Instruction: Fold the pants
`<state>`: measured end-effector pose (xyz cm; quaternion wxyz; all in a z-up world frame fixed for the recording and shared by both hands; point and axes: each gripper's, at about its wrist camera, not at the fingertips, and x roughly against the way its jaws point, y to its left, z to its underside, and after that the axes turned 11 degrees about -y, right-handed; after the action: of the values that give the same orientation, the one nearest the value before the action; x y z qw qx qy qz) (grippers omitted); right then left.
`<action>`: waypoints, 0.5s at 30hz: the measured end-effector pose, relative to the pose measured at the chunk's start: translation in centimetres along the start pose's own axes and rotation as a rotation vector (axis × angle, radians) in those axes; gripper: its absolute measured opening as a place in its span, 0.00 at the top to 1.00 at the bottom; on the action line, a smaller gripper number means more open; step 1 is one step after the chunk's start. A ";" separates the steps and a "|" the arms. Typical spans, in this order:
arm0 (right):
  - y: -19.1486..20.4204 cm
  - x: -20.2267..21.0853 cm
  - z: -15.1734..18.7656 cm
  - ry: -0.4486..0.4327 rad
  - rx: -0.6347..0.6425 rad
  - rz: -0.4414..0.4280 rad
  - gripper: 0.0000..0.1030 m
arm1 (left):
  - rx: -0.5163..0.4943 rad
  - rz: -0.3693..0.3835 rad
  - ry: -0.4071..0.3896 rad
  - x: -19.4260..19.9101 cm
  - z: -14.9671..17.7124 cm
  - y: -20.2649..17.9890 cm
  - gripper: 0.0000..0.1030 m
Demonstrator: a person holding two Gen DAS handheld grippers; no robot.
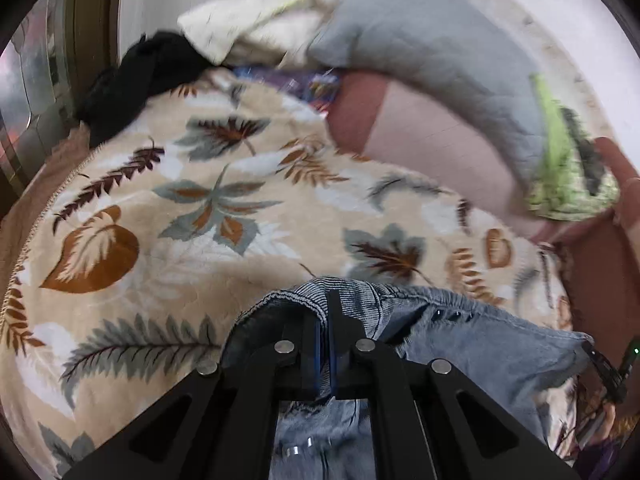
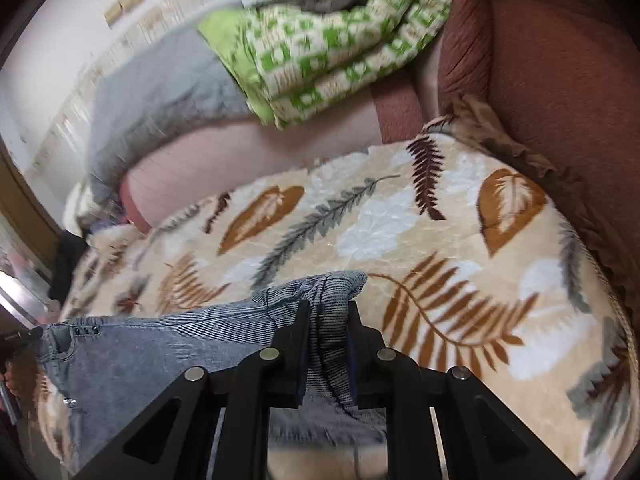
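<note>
Both grippers, left (image 1: 329, 320) and right (image 2: 329, 324), pinch the jeans (image 1: 480, 344) waistband, seemingly above the leaf-print blanket (image 1: 180, 220).

The pants (image 1: 460, 332) are hanging stretched between the left tool (image 1: 329, 312) and the right tool (image 2: 329, 316), above the blanket (image 1: 248, 240). Beyond both tools, pillows (image 1: 432, 48) and a folded quilt (image 2: 328, 48) are lying behind the blanket.
</note>
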<state>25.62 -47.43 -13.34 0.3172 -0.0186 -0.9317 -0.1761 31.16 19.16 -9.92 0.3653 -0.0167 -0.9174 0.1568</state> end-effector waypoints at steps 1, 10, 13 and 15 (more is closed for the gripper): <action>-0.3 1.3 0.3 -0.009 -0.015 -0.016 0.85 | -0.005 0.016 -0.017 1.7 0.5 0.0 0.98; -2.6 11.1 6.6 -0.009 -0.042 -0.091 0.85 | -0.031 0.039 -0.055 11.1 9.9 2.4 0.97; -3.5 13.4 9.5 0.009 -0.041 -0.101 0.85 | -0.013 0.009 -0.013 11.7 13.9 4.1 0.97; -4.2 14.9 11.7 0.020 -0.034 -0.097 0.85 | 0.023 0.002 0.015 11.7 16.2 5.6 0.97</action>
<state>6.25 -48.56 -14.39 0.3172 0.0230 -0.9251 -0.2074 11.17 21.76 -14.87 0.3723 -0.0145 -0.9127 0.1674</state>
